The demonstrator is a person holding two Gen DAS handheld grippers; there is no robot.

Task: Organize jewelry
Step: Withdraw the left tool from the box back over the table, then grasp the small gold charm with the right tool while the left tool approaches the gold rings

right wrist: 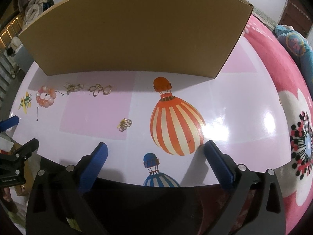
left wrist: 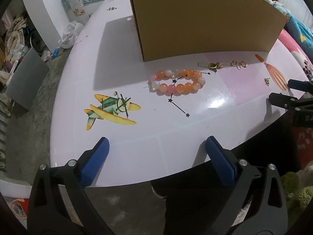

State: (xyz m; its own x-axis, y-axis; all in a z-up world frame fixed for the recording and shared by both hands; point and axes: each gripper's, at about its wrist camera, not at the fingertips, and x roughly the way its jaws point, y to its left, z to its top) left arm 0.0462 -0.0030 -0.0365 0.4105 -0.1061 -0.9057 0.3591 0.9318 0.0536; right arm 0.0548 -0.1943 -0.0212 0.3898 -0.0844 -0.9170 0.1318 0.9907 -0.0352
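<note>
Beaded bracelet [left wrist: 176,83], glossy picture-printed table [left wrist: 137,148], cardboard box [left wrist: 205,23]

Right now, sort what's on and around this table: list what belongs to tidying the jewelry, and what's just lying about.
For the job:
- bead bracelet
- gold hair clip
- butterfly-shaped gold piece
- gold ring
- small gold chain
- cardboard box
- left gripper and right gripper, both open and empty

Lying about:
- crumpled plastic bag
- pink flowered blanket
- clothes pile

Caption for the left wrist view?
Open left gripper above pink printed table; orange-pink beaded bracelet before brown cardboard box.
</note>
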